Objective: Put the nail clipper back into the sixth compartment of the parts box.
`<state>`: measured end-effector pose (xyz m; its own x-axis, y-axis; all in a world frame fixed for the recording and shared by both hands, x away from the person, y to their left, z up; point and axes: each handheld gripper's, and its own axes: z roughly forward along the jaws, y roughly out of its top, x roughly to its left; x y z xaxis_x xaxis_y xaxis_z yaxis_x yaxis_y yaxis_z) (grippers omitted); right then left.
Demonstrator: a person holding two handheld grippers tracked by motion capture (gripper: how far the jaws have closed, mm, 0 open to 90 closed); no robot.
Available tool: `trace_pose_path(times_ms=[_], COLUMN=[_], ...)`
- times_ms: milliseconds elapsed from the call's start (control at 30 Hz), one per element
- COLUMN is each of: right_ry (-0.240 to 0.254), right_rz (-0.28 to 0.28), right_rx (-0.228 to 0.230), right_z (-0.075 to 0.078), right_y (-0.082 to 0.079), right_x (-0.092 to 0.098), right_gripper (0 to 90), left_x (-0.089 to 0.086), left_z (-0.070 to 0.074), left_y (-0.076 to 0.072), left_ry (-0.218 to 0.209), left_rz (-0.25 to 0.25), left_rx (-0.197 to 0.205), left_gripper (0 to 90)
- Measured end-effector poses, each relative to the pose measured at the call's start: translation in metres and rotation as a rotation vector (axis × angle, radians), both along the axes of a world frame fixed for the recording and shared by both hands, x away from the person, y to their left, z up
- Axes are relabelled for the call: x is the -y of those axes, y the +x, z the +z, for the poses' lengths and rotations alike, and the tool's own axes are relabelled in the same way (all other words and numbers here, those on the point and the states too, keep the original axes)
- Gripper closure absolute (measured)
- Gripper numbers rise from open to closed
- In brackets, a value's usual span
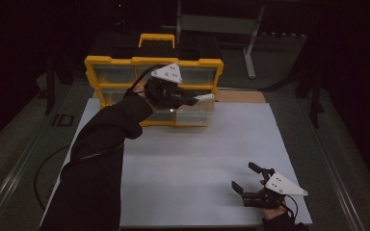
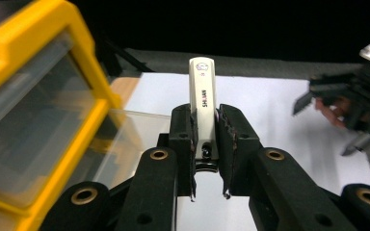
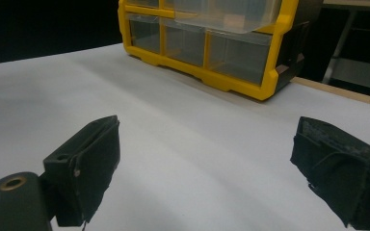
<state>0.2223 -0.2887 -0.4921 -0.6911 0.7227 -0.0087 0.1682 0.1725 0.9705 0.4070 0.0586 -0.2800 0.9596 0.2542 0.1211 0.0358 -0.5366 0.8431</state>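
Observation:
A slim white nail clipper (image 2: 202,91) with small lettering sticks out from between the pads of my left gripper (image 2: 206,115), which is shut on it. In the high view the left gripper (image 1: 198,98) hovers in front of a yellow drawer cabinet (image 1: 111,77), just above a clear drawer (image 1: 195,116) pulled out of its lower row, with the clipper (image 1: 205,96) pointing right. My right gripper (image 1: 247,177) rests near the front right of the white board, jaws wide apart with nothing between them. In its own view the right gripper (image 3: 207,168) faces the cabinet (image 3: 241,79).
The white board (image 1: 192,159) lies on a dark table and stretches between the cabinet and my right gripper. The cabinet's other clear drawers (image 2: 24,125) are pushed in. A metal frame (image 1: 250,43) stands behind the cabinet at the back right.

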Motion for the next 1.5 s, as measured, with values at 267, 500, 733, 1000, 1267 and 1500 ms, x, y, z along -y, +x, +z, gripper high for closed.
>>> trace_pose_path(times_ms=[267,500,733,1000,1267,1500], right_ry=[0.003,0.007,0.004,0.000,0.003,-0.009], right_rz=[0.002,0.002,0.005,0.006,0.006,0.009], right_rx=[0.000,0.002,0.006,-0.001,-0.002,-0.005], right_z=[0.000,0.000,0.000,-0.001,-0.001,-0.002], right_y=[0.001,0.001,0.001,0.001,0.001,0.001], right_x=[0.001,0.002,0.002,0.002,0.002,0.002], right_gripper=[9.9,9.9,9.9,9.9,9.9,9.9], left_x=[0.005,0.008,0.009,0.012,0.015,0.016], left_z=[0.001,-0.005,-0.018,-0.036,-0.051,-0.061], left_y=[0.016,0.026,0.034,0.041,0.045,0.048], left_ry=[-0.027,-0.023,0.004,0.050,0.078,0.068], left_rz=[0.091,0.161,0.186,0.202,0.178,0.190], left_rx=[0.004,-0.043,-0.097,-0.148,-0.161,-0.153], left_gripper=[78.4,78.4,78.4,78.4,78.4,78.0])
